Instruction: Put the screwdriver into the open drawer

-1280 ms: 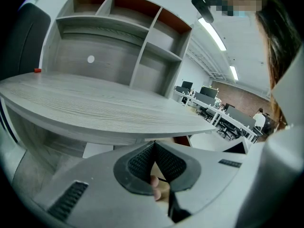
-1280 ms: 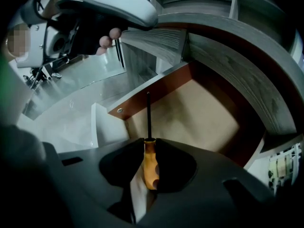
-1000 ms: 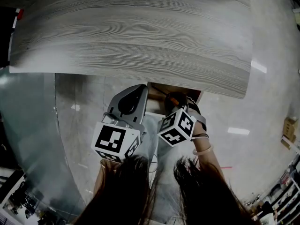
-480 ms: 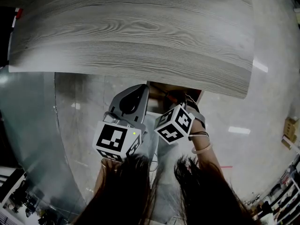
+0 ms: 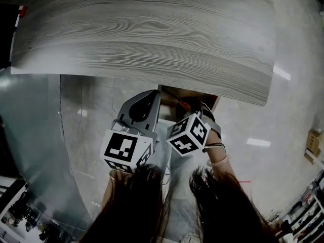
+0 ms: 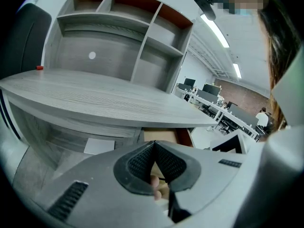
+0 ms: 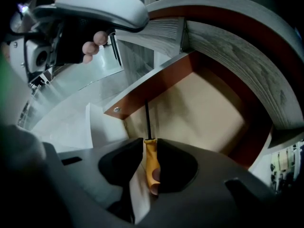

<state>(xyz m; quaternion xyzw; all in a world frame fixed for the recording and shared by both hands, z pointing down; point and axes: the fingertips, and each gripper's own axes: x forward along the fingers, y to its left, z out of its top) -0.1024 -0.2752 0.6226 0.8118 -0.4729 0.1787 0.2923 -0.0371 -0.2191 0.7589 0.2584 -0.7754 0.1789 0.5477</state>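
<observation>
In the right gripper view my right gripper (image 7: 150, 144) is shut on the orange handle of the screwdriver (image 7: 151, 167). Its thin black shaft points over the open drawer (image 7: 199, 113), a tan-floored box with red-brown walls. From the head view, the right gripper (image 5: 188, 116) hangs at the drawer (image 5: 212, 101) under the grey wood desk (image 5: 147, 39), and an orange bit of the screwdriver (image 5: 185, 106) shows. My left gripper (image 5: 147, 99) sits just left of it. In the left gripper view its jaws (image 6: 153, 151) meet at the tips with nothing held.
Beyond the desktop (image 6: 95, 91) stands a grey shelf unit (image 6: 123, 37) with open cubbies. A small red object (image 6: 40, 68) lies at the desk's far left. Shiny floor (image 5: 268, 135) surrounds the desk, and the person's hair (image 5: 152, 201) fills the lower head view.
The right gripper with the screwdriver has shifted slightly left and lower at the drawer opening. The left gripper has barely moved.
</observation>
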